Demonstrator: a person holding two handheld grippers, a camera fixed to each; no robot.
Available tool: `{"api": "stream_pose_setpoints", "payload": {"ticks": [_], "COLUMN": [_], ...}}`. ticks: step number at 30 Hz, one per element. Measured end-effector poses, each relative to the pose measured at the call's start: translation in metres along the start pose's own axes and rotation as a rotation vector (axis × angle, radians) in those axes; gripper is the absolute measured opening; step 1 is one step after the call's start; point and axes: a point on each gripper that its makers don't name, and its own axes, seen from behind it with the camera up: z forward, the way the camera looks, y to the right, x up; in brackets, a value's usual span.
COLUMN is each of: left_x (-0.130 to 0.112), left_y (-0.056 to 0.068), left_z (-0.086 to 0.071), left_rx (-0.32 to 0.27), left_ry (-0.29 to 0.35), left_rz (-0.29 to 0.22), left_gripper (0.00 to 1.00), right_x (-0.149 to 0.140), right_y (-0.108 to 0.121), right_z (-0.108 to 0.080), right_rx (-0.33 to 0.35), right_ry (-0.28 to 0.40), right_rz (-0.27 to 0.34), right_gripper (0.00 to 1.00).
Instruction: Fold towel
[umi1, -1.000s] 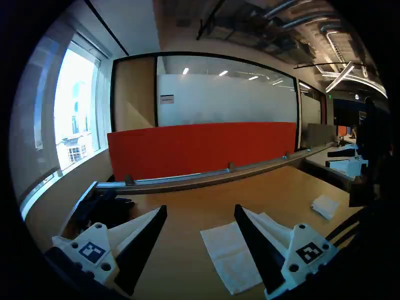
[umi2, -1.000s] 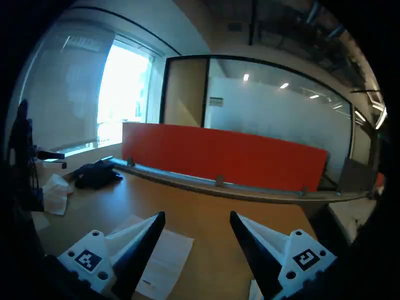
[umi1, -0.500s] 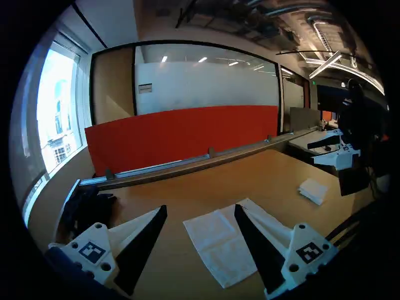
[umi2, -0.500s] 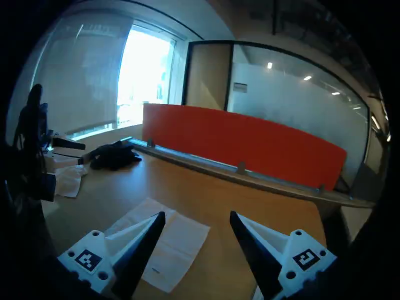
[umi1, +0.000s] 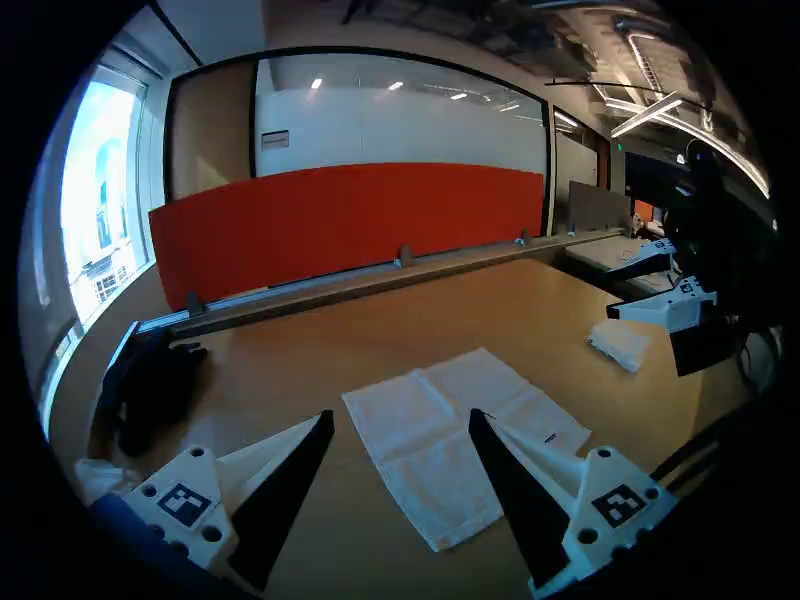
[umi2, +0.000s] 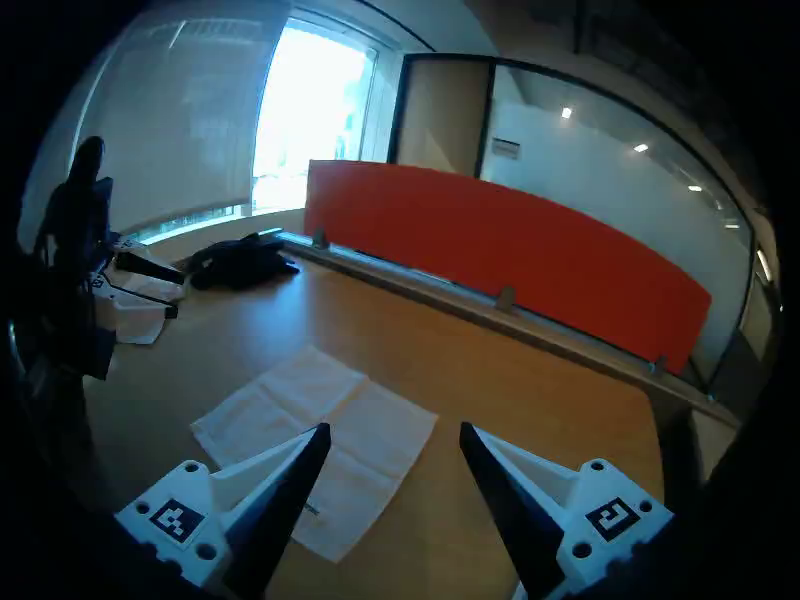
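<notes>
Left claw (umi1: 398, 414) and right claw (umi2: 392, 427) gape wide, empty; towel (umi1: 425, 425) lies flat on the table (umi1: 400, 320) just ahead of both.

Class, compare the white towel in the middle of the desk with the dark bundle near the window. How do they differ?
The towel is white; the dark bundle is black. The towel lies spread flat; the dark bundle sits heaped. Both rest on the wooden desk.

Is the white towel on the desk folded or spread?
Spread: the towel lies flat in one layer on the desk, showing only crease lines.
</notes>
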Motion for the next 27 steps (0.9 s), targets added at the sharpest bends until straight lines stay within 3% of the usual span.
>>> {"api": "stream_pose_setpoints", "payload": {"ticks": [14, 27], "left_x": [-0.081, -0.137], "left_y": [0.017, 0.032], "left_z": [0.023, 0.037], "left_rx": [-0.049, -0.093], "left_ry": [-0.138, -0.245], "left_rz": [0.020, 0.026], "left_gripper": [1.00, 1.00], "right_x": [-0.074, -0.128], "right_y": [-0.022, -0.036], "right_z": [0.022, 0.031], "right_rx": [0.047, 0.080], "right_ry": [-0.112, -0.196], "right_rz": [-0.029, -0.018], "right_gripper": [1.00, 1.00]}}
